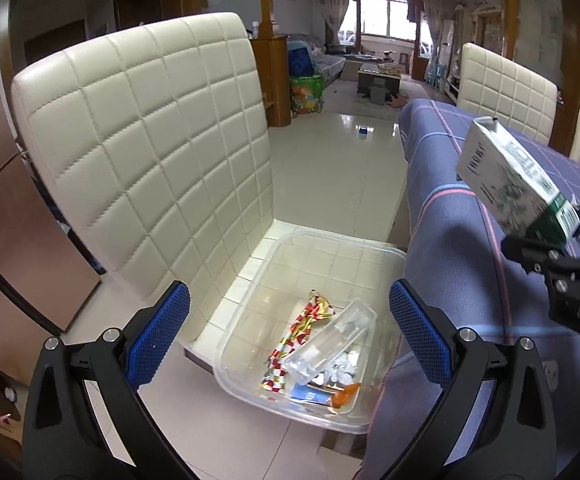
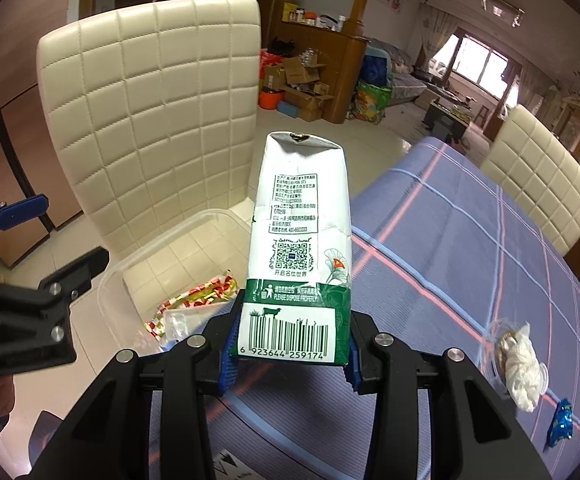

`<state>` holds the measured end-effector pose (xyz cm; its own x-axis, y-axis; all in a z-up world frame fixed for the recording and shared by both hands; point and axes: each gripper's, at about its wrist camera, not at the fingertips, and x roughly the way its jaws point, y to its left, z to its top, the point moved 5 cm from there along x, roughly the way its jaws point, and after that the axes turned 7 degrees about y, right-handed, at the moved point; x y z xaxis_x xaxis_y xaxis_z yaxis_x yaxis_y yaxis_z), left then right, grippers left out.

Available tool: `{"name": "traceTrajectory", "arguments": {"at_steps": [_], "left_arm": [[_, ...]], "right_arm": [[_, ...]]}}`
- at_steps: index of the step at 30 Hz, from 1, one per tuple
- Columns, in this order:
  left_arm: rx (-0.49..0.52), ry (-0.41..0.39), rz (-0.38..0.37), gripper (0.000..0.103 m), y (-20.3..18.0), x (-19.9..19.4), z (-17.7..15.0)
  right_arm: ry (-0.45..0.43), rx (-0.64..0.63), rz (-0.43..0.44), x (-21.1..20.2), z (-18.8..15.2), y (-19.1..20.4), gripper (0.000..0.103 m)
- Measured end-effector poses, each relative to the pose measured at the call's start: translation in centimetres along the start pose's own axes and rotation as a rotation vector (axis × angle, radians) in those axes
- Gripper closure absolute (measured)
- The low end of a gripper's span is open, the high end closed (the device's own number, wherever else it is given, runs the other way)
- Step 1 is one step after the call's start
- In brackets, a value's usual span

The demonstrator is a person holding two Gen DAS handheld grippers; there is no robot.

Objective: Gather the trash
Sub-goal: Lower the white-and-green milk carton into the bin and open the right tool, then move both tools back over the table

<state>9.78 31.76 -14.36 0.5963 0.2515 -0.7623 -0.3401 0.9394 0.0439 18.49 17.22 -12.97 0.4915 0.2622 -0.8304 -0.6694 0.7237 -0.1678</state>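
Right wrist view: right tongs (image 2: 290, 354) clamp milk carton (image 2: 300, 240) base, held over desk (image 2: 470, 248) edge, near clear bin (image 1: 374, 256) on chair. Left tongs (image 1: 290, 336) wide apart, empty. Step: carry to bin. Next: shift carton above bin, release.

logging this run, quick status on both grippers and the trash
Right gripper shut on milk carton. Left gripper open over clear bin on chair. Nothing blocking the bin.

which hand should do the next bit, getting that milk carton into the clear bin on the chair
Right. The right claw is already shut on the carton, which is held above the table edge next to the bin. The left claw is open and empty, so it would probably only need to stay out of the way.
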Motion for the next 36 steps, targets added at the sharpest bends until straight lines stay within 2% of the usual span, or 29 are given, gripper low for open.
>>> {"name": "traceTrajectory", "arguments": {"at_steps": [8,16,17,18,20,36], "left_arm": [[-0.037,-0.001,0.012,0.005,2.0,-0.4,-0.3],[-0.057,0.007,0.018,0.005,2.9,-0.1,-0.6],[-0.055,0.009,0.019,0.005,2.8,-0.1,-0.7],[-0.055,0.01,0.02,0.005,2.9,0.0,-0.8],[-0.056,0.013,0.015,0.005,2.8,0.0,-0.8],[-0.012,0.003,-0.003,0.005,0.5,-1.0,-0.4]], "right_arm": [[-0.013,-0.055,0.019,0.8,1.7,2.6,0.064],[-0.056,-0.075,-0.007,1.4,3.7,3.5,0.063],[-0.059,-0.076,-0.015,1.4,3.8,3.5,0.059],[-0.058,-0.077,-0.027,1.5,3.9,3.4,0.042],[-0.072,-0.063,-0.046,1.4,3.9,3.0,0.031],[-0.085,-0.006,-0.058,-0.9,2.2,0.6,0.031]]}}
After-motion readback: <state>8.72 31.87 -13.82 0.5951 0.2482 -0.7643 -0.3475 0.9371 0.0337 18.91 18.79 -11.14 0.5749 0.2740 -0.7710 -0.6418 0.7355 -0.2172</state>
